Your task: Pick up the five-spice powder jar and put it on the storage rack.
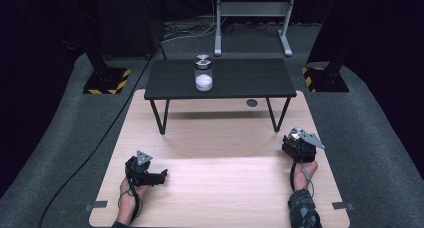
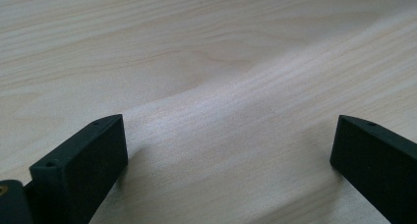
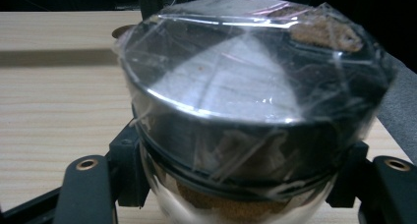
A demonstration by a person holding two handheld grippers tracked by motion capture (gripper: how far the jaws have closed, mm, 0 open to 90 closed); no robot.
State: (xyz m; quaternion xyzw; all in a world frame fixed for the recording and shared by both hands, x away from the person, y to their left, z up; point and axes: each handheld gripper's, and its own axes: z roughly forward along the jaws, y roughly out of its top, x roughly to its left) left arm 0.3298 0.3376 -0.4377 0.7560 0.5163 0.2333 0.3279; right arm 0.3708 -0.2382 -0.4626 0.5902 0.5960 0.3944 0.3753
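Pale wood grain covers the counter (image 1: 220, 188), which sits on grey carpet with darkness all around. At its near-left part the person's left hand (image 1: 129, 199) holds the left claw (image 1: 161, 177) low over the wood, pointing toward the middle. The left gripper view shows its two black jaws spread wide, with bare wood between them.

Ahead of both claws, a small black table (image 1: 240, 78) stands on the far part of the counter. On its top, left of centre, is a clear jar (image 1: 203, 74) with a shiny lid and something white inside, well apart from either claw.

At the near-right edge the right hand (image 1: 302, 172) holds the right claw (image 1: 300, 145). In the right gripper view its jaws press on either side of a second jar (image 3: 251, 111), just under that jar's dark metal lid. Crinkled clear film wraps the lid, and brown grainy stuff shows inside the glass below.
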